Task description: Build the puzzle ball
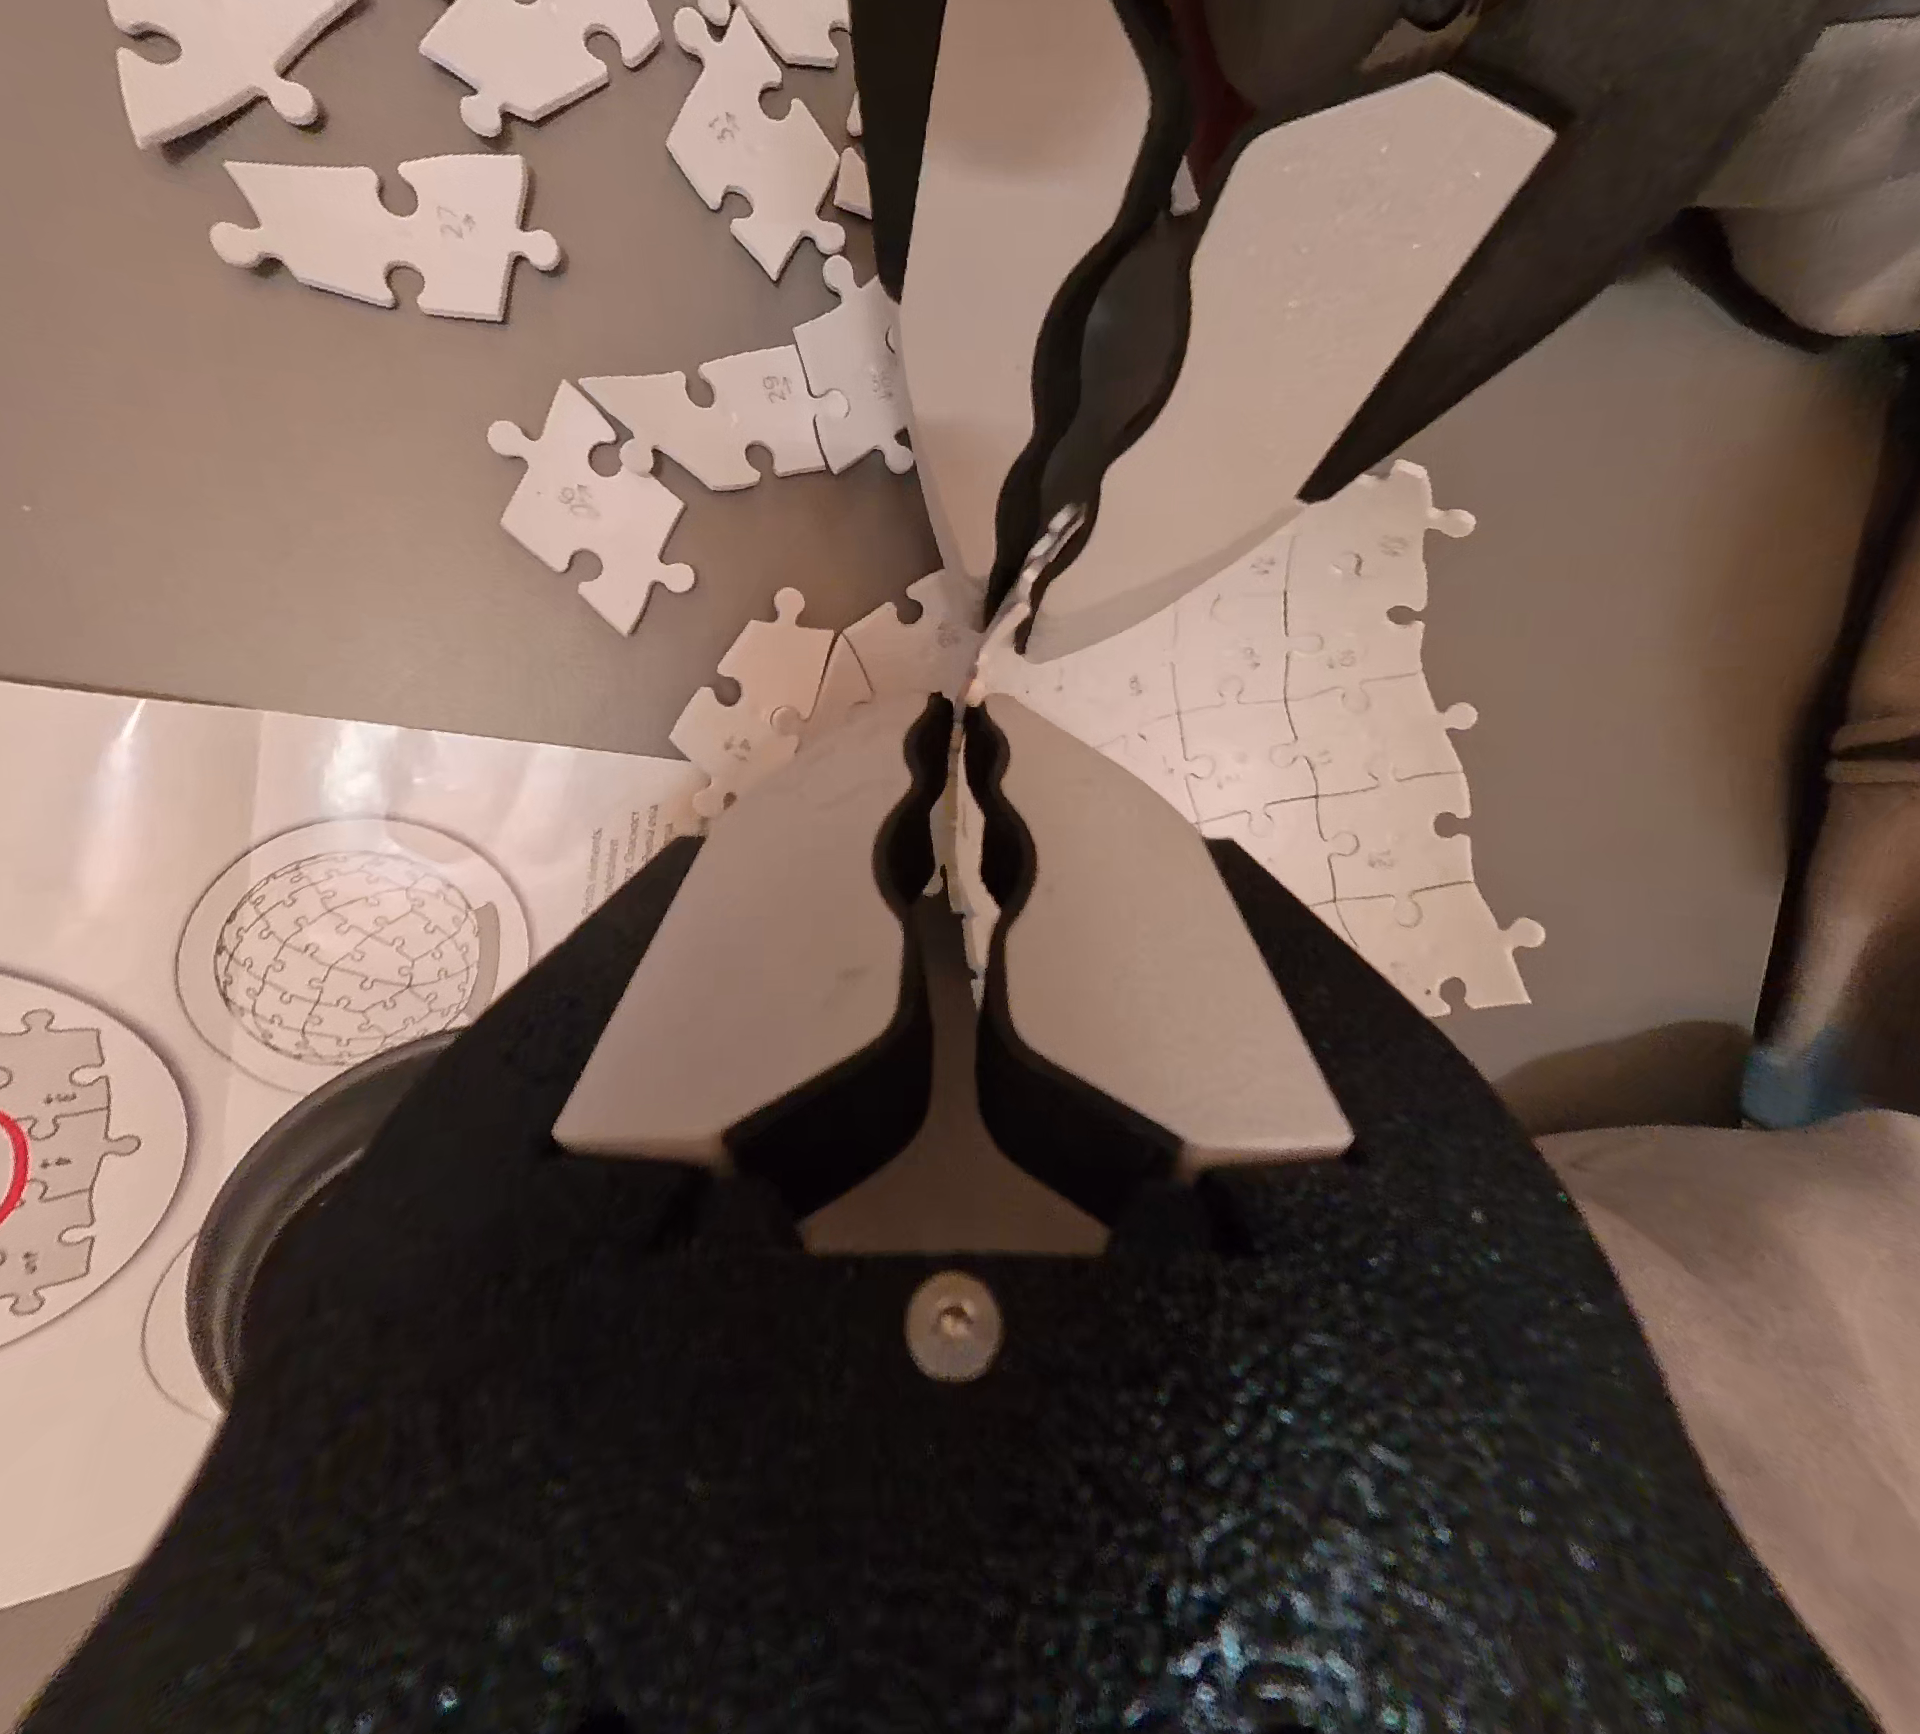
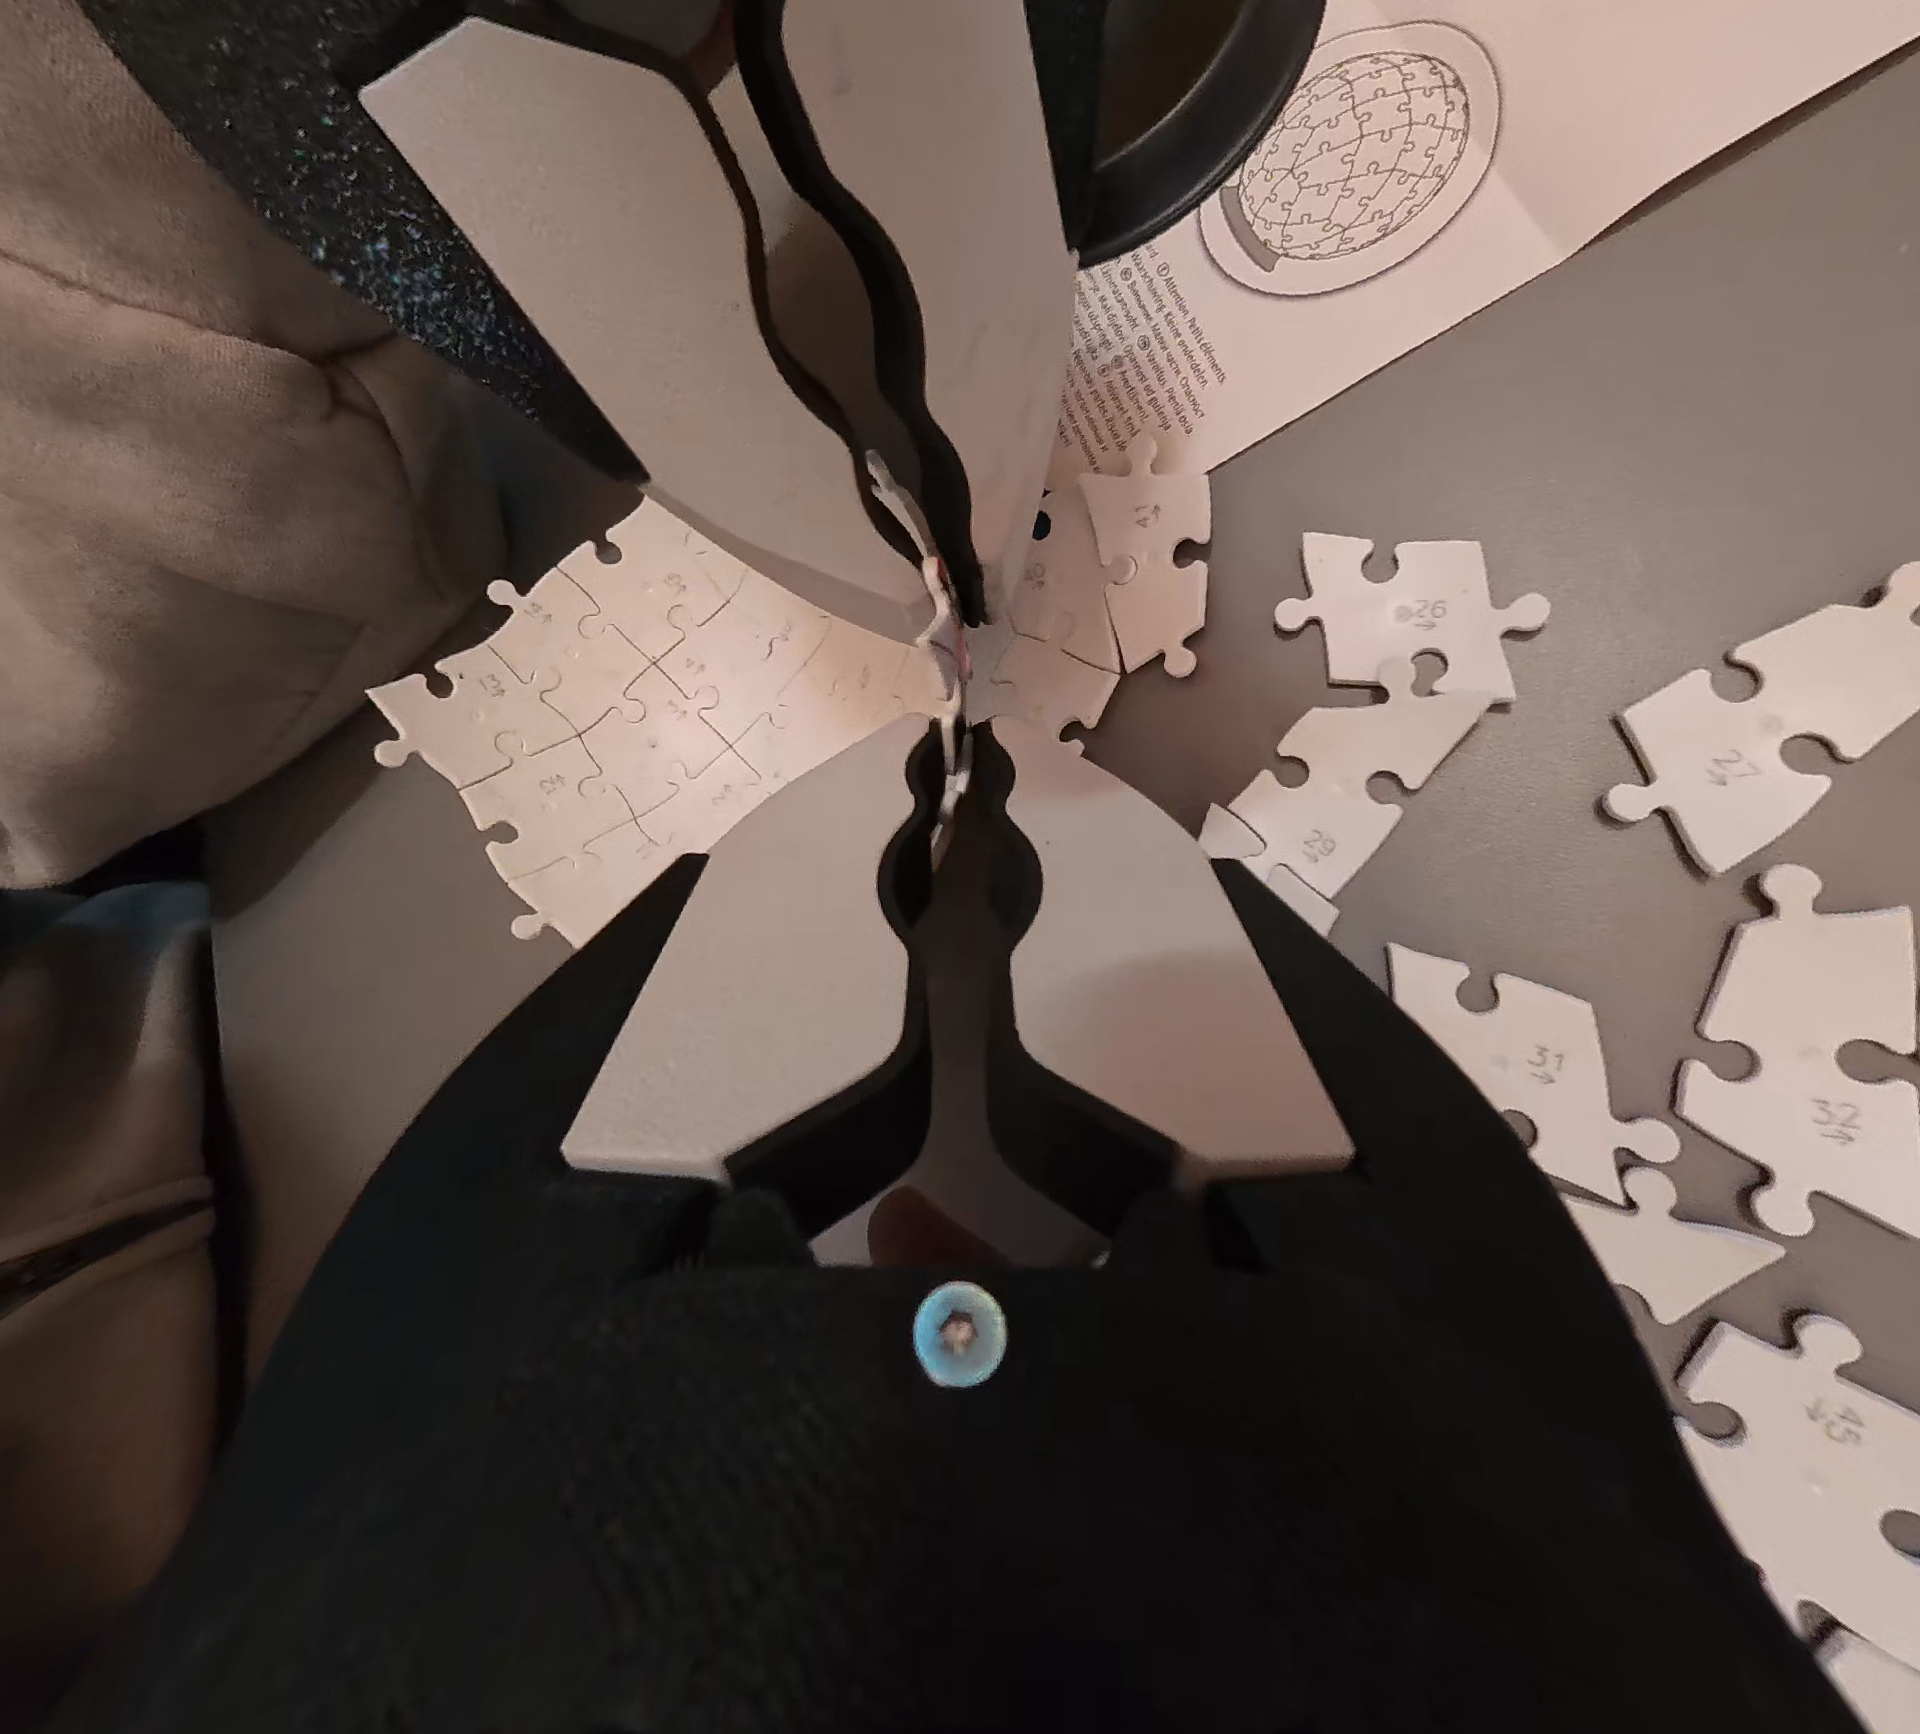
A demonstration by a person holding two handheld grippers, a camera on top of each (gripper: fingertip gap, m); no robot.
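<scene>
Pinching the curved joined panel (image 1: 1320, 749) at 1 seam, the left gripper (image 1: 957, 728) and right gripper (image 2: 961, 754) are both clamped on it, with at least 8 loose pieces (image 1: 395, 240) waiting on the table (image 1: 260, 479), so the ball looks far from finished.

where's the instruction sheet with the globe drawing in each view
Left wrist view: the instruction sheet lies lower left on the grey table, its globe drawing left of the left gripper.
Right wrist view: the sheet lies upper right, beyond the right gripper.
Shared landmark: the assembled puzzle section, held between both grippers at picture centre.
</scene>
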